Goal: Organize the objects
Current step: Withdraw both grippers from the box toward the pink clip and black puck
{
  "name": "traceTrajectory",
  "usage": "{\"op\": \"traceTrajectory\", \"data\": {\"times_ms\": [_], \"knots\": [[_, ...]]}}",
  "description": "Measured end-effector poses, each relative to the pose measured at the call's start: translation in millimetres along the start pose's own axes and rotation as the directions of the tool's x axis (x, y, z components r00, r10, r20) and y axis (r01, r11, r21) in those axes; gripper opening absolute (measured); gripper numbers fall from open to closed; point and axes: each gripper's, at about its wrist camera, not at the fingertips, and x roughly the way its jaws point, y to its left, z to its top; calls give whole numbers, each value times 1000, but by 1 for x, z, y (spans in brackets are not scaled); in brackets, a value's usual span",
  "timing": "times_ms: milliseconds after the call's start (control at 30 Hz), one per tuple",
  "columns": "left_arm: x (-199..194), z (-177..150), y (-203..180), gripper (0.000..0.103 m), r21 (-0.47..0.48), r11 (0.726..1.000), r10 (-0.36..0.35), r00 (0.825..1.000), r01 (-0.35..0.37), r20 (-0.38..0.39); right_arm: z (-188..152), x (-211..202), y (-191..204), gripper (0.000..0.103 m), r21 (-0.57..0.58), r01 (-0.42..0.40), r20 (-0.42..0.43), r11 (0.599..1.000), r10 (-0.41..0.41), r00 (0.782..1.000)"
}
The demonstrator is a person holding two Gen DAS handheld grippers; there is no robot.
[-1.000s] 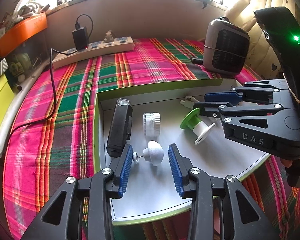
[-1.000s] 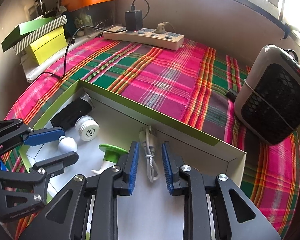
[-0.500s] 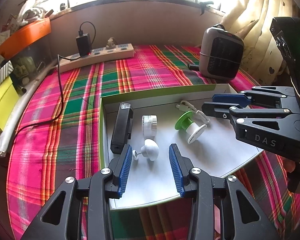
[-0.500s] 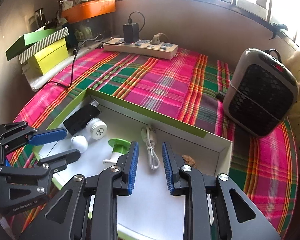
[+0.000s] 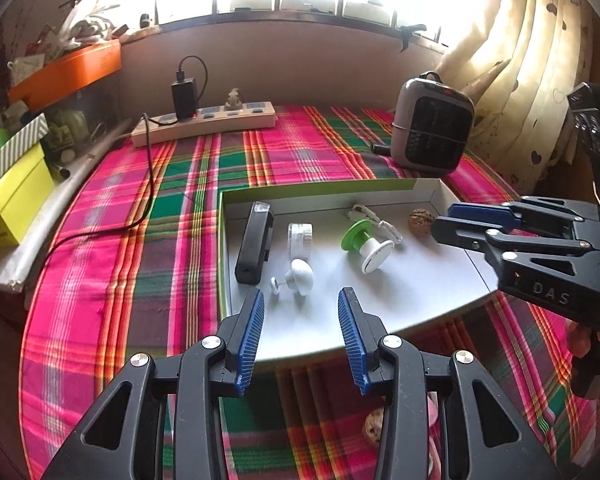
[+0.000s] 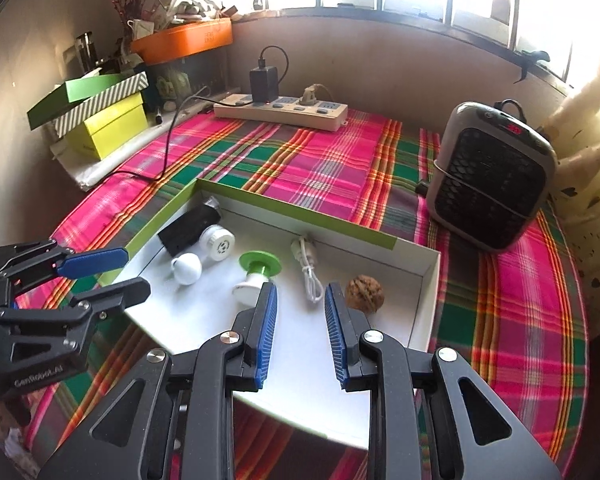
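Note:
A shallow white tray with a green rim lies on the plaid cloth. In it lie a black device, a white ribbed cap, a white knob, a green-and-white spool, a white cable and a walnut. My left gripper hovers open over the tray's near left part, empty. My right gripper hovers narrowly open near the walnut, holding nothing.
A grey heater stands right of the tray and a power strip with a black charger lies by the back wall. Boxes are stacked at the left. Another walnut and something pink sit on the cloth under my left gripper.
Both grippers have drawn back and up from the tray, so more of the tray and cloth shows. The walnut in the tray has come into view. Jaw gaps look unchanged.

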Motion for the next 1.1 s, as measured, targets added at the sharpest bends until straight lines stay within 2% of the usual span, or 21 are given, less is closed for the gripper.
{"op": "traceTrajectory", "data": {"times_ms": [100, 533, 933, 1100], "knots": [[-7, -5, 0, 37, -2, 1000, -4, 1000, 4, 4, -6, -8, 3, 35, 7, -4, 12, 1000, 4, 1000], [-27, -35, -4, 38, -13, 999, -35, 999, 35, -15, -45, -38, 21, 36, 11, 0, 30, 1000, 0, 1000], [-36, -68, -20, 41, -16, 995, -102, 992, 101, -68, -86, -54, 28, 36, 56, -10, 36, 998, 8, 999], [-40, -76, -33, 41, 19, 993, -111, 991, 113, -79, -96, -58, 28, 36, 71, -5, 41, 997, 2, 999]]}}
